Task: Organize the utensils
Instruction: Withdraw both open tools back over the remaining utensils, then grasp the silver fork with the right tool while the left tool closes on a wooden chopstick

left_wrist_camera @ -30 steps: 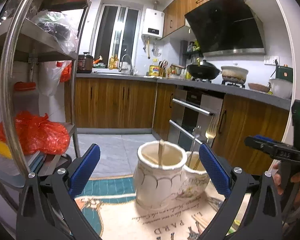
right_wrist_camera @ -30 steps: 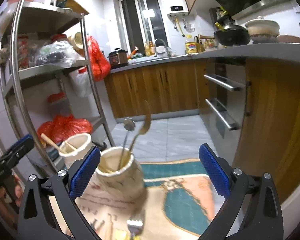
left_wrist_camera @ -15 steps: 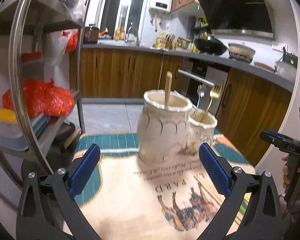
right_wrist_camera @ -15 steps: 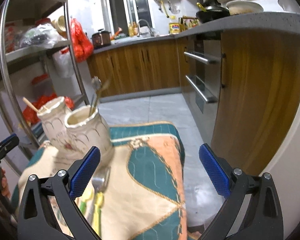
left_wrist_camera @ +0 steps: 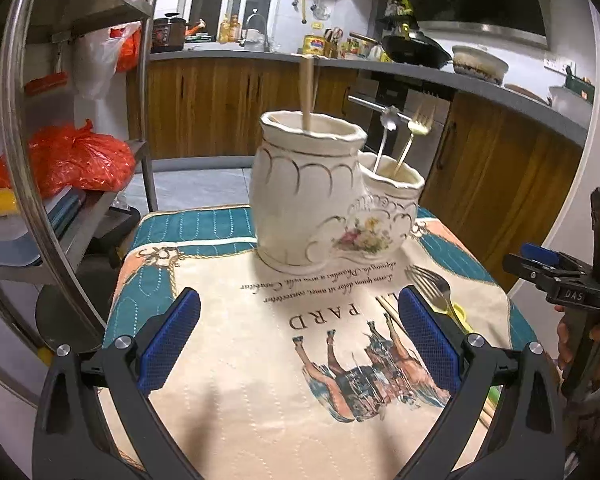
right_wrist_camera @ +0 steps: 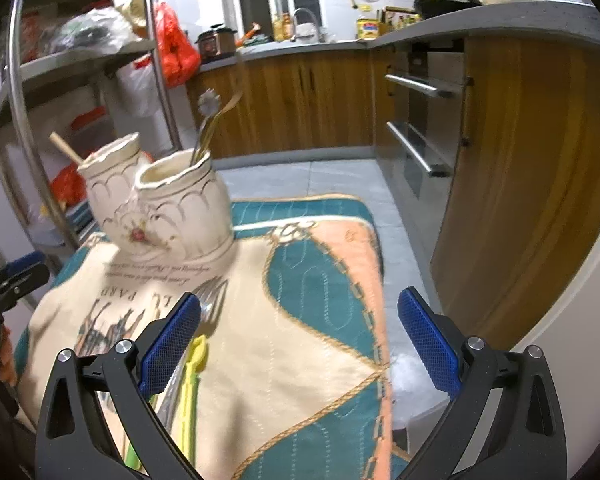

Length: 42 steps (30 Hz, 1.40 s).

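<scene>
Utensil holder [left_wrist_camera: 324,196] farther off than before

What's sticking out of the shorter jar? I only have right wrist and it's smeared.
Observer: Left wrist shows it sharp: a gold fork and a silver utensil with a flower-shaped end stand in the shorter jar.
Operator: Left side open? I only see its edge.
Observer: Yes. The left gripper is open with nothing between its fingers, and it hangs over the printed cloth, short of both jars.
</scene>
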Motion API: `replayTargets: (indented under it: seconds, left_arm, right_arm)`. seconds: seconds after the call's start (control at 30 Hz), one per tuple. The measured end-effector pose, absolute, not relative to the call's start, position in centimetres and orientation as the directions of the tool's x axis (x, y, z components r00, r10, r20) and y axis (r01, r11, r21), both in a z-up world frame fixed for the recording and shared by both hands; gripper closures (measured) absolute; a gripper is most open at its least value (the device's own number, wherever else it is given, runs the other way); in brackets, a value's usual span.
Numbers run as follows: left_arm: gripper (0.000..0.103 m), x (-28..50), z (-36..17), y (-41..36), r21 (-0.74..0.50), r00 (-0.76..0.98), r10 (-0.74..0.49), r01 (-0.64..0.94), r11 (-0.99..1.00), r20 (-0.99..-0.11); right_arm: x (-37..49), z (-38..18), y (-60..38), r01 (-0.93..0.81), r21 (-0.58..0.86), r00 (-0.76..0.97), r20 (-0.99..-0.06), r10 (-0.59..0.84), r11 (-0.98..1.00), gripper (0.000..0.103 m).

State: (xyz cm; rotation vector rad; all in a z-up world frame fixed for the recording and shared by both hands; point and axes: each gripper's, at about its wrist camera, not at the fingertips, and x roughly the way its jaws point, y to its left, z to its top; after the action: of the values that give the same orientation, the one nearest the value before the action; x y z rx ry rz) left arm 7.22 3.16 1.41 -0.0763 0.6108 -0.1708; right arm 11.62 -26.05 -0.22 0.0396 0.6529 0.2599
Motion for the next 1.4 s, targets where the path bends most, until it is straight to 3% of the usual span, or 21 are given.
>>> replayTargets:
  seconds: [0.77,0.9,0.97,1.03,1.27,1.4]
  left_arm:
    - [0.006,7.3,-0.5,1.5,-0.074,0.753,-0.177,0.168,0.983,-0.634]
    - [0.006,7.1,-0.6,1.0,-0.070,0.750,-0.182,0.179,0.981,-0.636]
    - [0.005,7.1,-0.7,0.9,-0.073,0.748,-0.187,0.183,0.980,-0.637]
    - [0.005,7.1,-0.7,0.8,-0.071,0.746,-0.186,0.183,0.980,-0.639]
    - [0.006,6.7,-0.6,0.7,-0.080,0.748,-0.193,0.185,0.980,-0.635]
    - [0.006,6.9,-0.8,0.1,-0.076,0.739,-0.198,0.196,0.978,-0.644]
  right_arm:
    - [10.5,-2.9,-23.4,-0.342,0.092,0.653,-0.693,0.306,0.935,0.005]
    - [10.7,-2.3,-22.2,-0.377,0.110,0.628,-0.700,0.341,0.920,0.009]
    - [10.9,-1.8,-21.5,-0.389,0.091,0.629,-0.701,0.336,0.917,0.020]
    - [11.8,-1.7,-20.6,-0.400,0.087,0.619,-0.708,0.339,0.912,0.037]
    - [14.5,-3.1,-19.6,-0.393,0.179,0.548,-0.742,0.386,0.902,0.058]
    - [15.2,-3.5,-18.8,-0.400,0.182,0.531,-0.753,0.389,0.898,0.076]
